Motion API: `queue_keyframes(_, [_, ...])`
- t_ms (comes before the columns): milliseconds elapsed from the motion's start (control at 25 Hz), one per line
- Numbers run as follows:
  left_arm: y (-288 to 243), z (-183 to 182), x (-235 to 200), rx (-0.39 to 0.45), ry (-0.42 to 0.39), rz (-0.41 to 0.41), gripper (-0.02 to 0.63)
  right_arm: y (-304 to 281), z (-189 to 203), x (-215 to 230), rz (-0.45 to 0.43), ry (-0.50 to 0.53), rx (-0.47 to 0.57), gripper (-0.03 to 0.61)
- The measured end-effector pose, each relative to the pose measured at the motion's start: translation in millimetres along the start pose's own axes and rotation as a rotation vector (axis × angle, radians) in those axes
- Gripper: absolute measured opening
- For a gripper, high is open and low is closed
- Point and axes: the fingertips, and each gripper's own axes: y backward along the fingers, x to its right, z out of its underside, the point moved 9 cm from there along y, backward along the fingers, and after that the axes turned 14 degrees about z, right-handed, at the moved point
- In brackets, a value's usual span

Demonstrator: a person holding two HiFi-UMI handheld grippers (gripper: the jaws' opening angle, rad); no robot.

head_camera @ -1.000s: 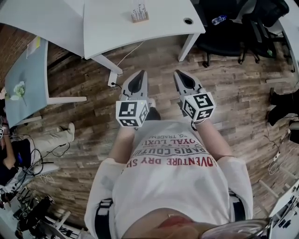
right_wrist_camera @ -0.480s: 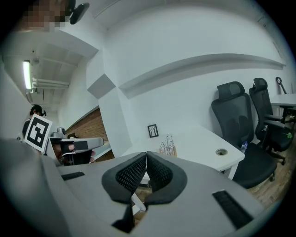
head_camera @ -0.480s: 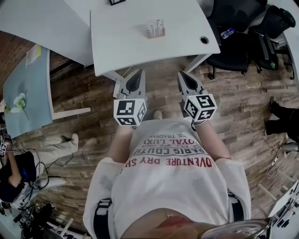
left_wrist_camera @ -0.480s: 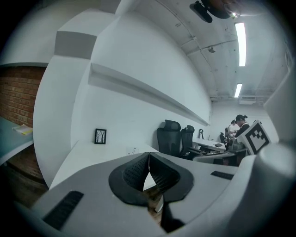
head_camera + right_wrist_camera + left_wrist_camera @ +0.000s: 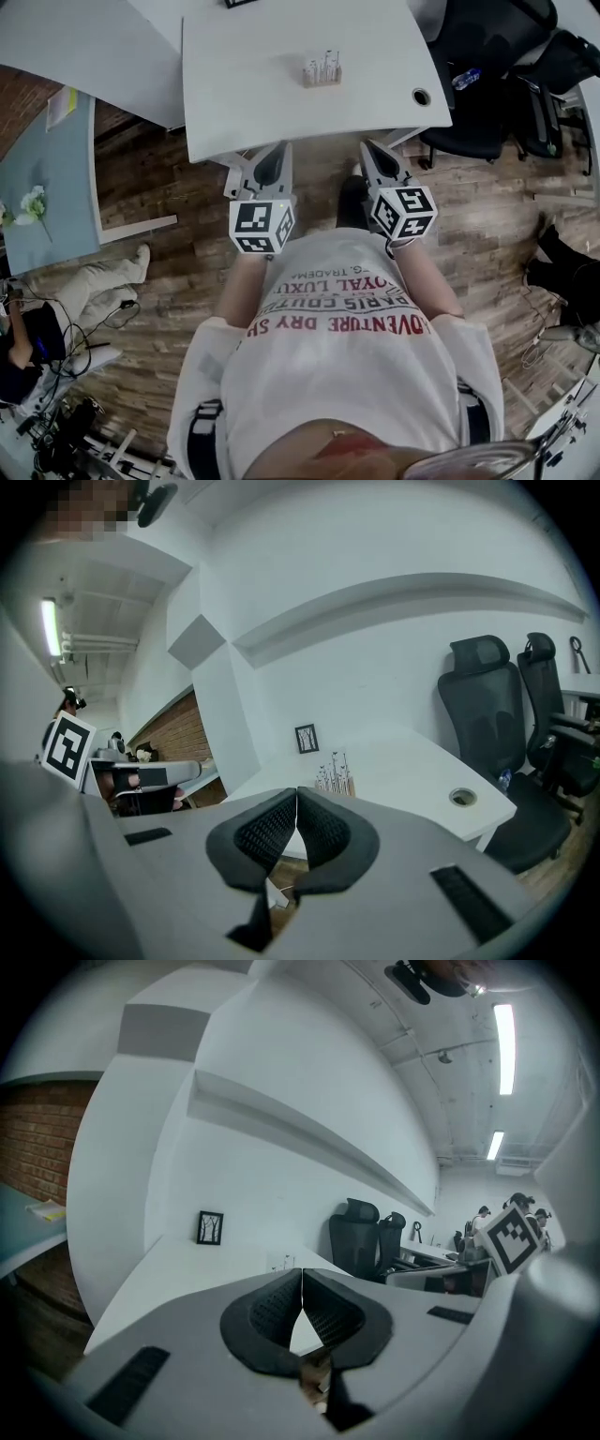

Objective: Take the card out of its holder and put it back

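The left gripper [image 5: 277, 147] and right gripper [image 5: 368, 146], both closed tight and empty, are at the edge of a white table [image 5: 253, 103] on a wood floor [image 5: 159, 202], with what may be the card holder [image 5: 322, 72] on top.

Two claws: the left claw [image 5: 278, 148] and the right claw [image 5: 368, 147]. One white worktop [image 5: 262, 94] carrying one card holder [image 5: 322, 72]. One small framed picture [image 5: 307, 739]. Two black office chairs [image 5: 483, 710] [image 5: 544, 682]. One water bottle [image 5: 466, 78].

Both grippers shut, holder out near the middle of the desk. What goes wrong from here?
1. The left gripper and right gripper are both shut and empty. Reaching in like that would likely knock the small holder over rather than grip the card.
2. The holder seems to stand loose on the desk, so pulling with one gripper alone may drag or tip it.
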Motion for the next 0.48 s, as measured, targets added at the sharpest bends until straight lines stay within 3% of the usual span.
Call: queue_keyframes(480, [-102,-45,-35,0.013,-0.015,-0.170,0.025,-125,-58,58,-0.184,0.045,-0.036,0.026])
